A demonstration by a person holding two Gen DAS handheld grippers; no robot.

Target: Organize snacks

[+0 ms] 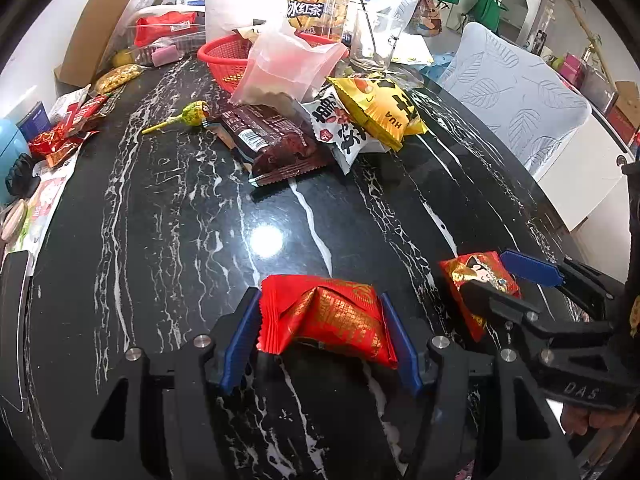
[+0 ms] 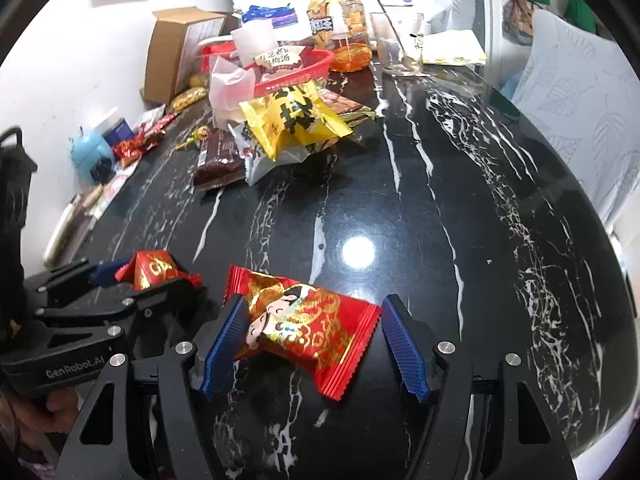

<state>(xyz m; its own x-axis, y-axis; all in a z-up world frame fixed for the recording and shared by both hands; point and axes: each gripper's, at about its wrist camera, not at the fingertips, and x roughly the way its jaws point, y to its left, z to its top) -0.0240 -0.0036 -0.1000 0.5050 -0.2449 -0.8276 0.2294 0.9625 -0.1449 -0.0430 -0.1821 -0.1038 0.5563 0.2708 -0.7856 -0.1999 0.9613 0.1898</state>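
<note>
My left gripper (image 1: 320,308) is shut on a red-and-gold candy packet (image 1: 328,316), its blue pads touching both sides; it also shows in the right wrist view (image 2: 154,272). My right gripper (image 2: 314,312) is open around a red packet with a cartoon face (image 2: 300,324); the left pad touches it, the right pad stands apart. That packet shows in the left wrist view (image 1: 476,280) too. Both packets are low over the black marble table (image 1: 180,220). A red basket (image 1: 228,58) stands at the far end, behind a pile of snacks.
In front of the basket lie a yellow snack bag (image 1: 380,108), a brown chocolate pack (image 1: 272,140), a white pack and a lollipop (image 1: 184,116). A tea bottle (image 1: 316,4), a glass (image 2: 400,44) and a cardboard box (image 1: 104,20) stand behind. Small red wrappers (image 1: 60,136) lie at the left edge.
</note>
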